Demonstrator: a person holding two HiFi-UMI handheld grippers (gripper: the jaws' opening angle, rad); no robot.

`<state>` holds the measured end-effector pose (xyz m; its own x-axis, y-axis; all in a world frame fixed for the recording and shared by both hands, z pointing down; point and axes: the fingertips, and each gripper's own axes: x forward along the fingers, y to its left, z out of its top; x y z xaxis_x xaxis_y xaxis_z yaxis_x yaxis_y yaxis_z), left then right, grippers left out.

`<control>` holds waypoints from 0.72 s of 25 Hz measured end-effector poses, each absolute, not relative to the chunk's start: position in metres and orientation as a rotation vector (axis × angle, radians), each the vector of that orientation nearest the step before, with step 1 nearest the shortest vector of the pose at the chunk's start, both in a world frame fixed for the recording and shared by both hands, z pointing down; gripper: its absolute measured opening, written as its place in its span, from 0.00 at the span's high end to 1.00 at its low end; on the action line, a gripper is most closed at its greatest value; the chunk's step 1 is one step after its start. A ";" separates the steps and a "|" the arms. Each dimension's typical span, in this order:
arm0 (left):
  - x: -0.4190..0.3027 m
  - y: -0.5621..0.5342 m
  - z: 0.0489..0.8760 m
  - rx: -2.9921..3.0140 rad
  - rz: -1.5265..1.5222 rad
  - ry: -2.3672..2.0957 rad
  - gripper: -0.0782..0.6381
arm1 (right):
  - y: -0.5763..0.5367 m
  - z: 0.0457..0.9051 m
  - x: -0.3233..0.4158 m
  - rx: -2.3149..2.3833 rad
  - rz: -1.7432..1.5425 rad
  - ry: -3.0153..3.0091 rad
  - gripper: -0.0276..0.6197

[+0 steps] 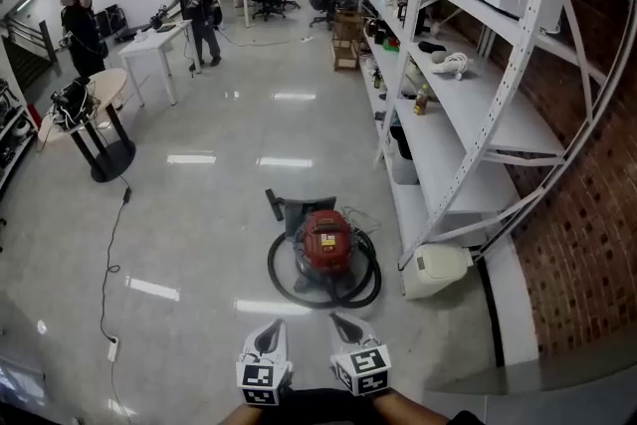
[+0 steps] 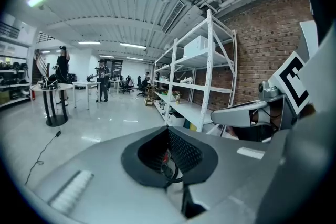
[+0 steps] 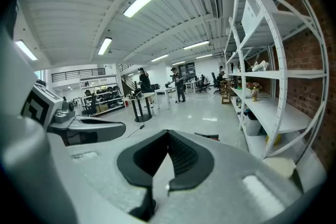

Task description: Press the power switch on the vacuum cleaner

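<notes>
The red vacuum cleaner [image 1: 325, 241] stands on the glossy floor with its black hose [image 1: 323, 295] coiled round its base and a dark floor nozzle [image 1: 286, 208] just behind it. My left gripper [image 1: 269, 333] and right gripper [image 1: 350, 324] are side by side at the bottom of the head view, short of the vacuum and above the floor. Both look shut and hold nothing. In the left gripper view a sliver of the red vacuum cleaner [image 2: 166, 156] shows past the left gripper [image 2: 170, 168]. The right gripper [image 3: 167, 173] points over the floor toward the shelves. No switch is discernible.
A tall white shelving rack [image 1: 453, 105] runs along the brick wall on the right, with a white appliance [image 1: 436, 269] on the floor at its foot. A black cable [image 1: 107, 254] ends in a power strip [image 1: 112, 348] at the left. A round table [image 1: 103, 152] and people stand farther back.
</notes>
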<state>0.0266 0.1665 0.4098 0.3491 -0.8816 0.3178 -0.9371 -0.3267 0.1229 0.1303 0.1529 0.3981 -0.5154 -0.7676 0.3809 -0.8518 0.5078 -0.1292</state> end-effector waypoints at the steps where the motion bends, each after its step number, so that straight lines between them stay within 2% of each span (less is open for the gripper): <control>1: 0.029 0.175 0.411 2.318 0.283 -1.638 0.88 | 0.159 0.399 0.134 1.349 0.444 -2.488 0.97; 10: 0.036 0.224 0.389 2.269 0.291 -1.783 0.88 | 0.196 0.390 0.155 1.273 0.437 -2.564 0.97; 18: 0.030 0.262 0.387 2.262 0.310 -1.822 0.88 | 0.237 0.401 0.142 1.201 0.466 -2.578 0.97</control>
